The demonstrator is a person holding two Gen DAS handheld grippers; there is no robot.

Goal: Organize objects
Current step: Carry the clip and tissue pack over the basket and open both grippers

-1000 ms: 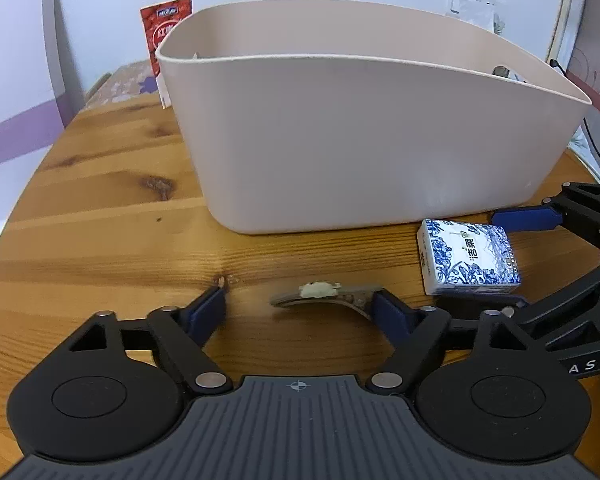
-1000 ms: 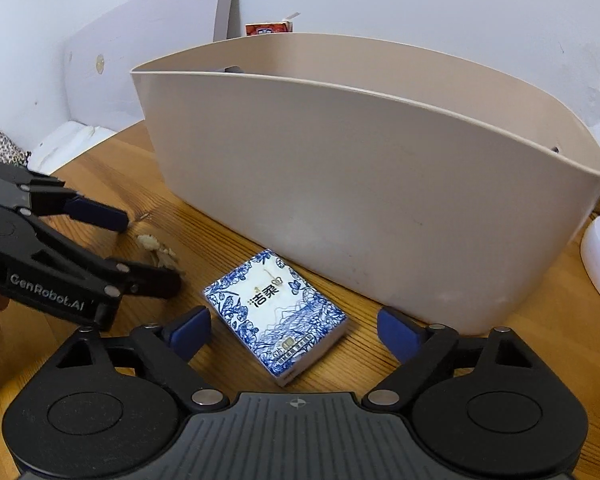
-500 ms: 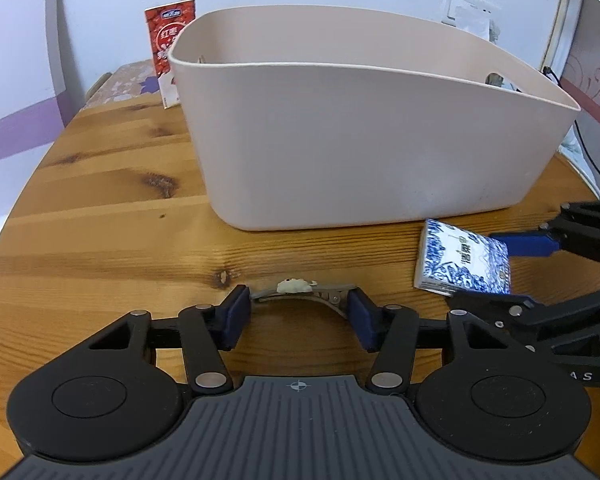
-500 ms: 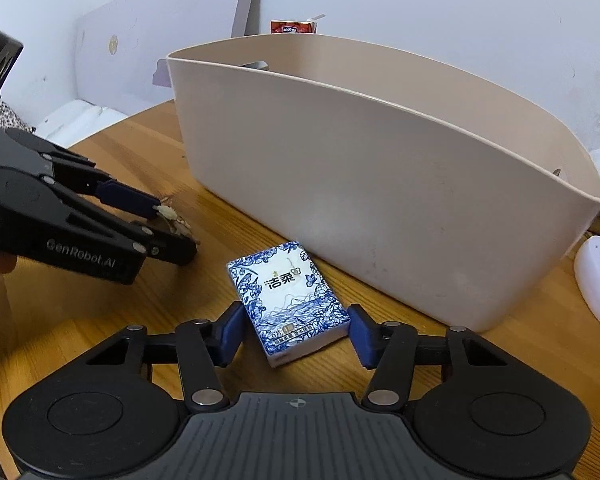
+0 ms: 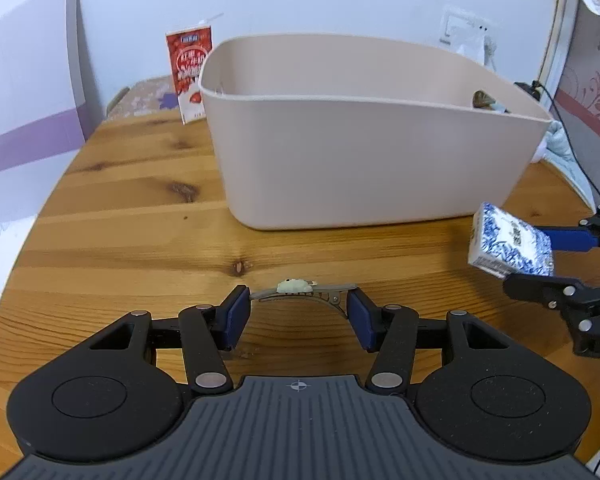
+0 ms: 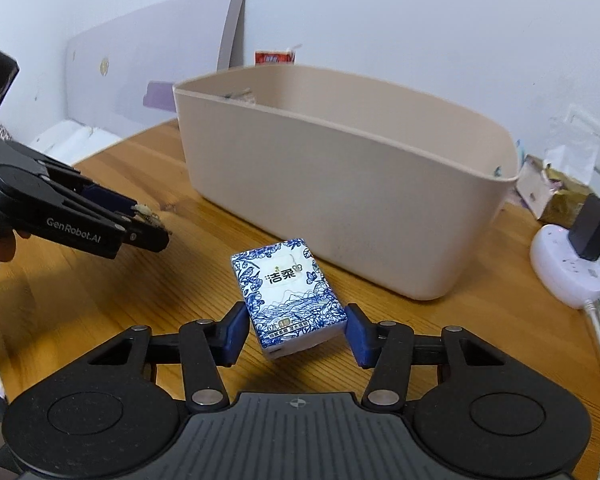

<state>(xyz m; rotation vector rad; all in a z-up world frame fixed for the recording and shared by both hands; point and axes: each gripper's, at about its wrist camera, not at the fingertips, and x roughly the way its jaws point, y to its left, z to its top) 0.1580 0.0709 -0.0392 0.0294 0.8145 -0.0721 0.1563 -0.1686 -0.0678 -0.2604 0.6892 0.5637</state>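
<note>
— What is the left wrist camera giving you?

— I am seeing my left claw (image 5: 298,312) closing its blue pads on the two ends of a metal hair clip (image 5: 304,293) with a small pale charm on top, so it is narrowed to the clip's length and pinching it. The clip is sitting in front of the beige bin (image 5: 372,168), near its front wall, low over the wooden bench (image 5: 132,232). Right of the bin's front corner, my right claw (image 5: 540,258) is gripping a blue-and-white tissue pack (image 5: 510,246), tilted and clear of the bench. A red carton (image 5: 190,74) is standing behind the bin's left end.

— And the right wrist camera?

— My right claw (image 6: 296,332) is squeezing the tissue pack (image 6: 290,298) from both sides, part way shut, with the pack pointing toward the bin (image 6: 340,192) and hanging in front of its long wall. Left of the bin, my left claw (image 6: 146,220) is clamping the hair clip (image 6: 146,214) above the bench (image 6: 100,288). Right of the bin, a white power strip (image 6: 568,268) with a black adapter (image 6: 594,228) is lying at the bench edge.
</note>
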